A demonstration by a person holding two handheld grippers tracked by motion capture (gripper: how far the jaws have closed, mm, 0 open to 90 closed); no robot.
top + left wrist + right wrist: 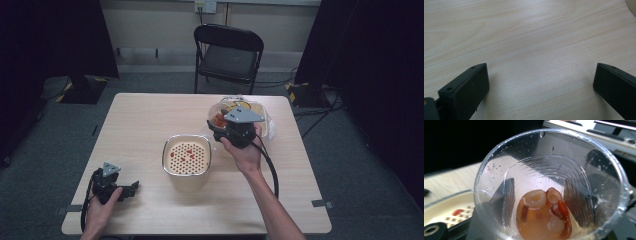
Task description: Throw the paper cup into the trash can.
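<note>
Above the surface (140,120), the right tongs (226,131) clamp a clear cup (549,187) of fruit beside the strainer bowl (186,156); the left tongs (540,87) rest wide open, empty

One table (150,125), one folding chair (227,52) at upper centre, one strainer bowl (186,156) mid-frame, one clear plastic cup (549,182), two grippers: left gripper (131,189) at lower left, right gripper (216,127) right of centre.
</note>
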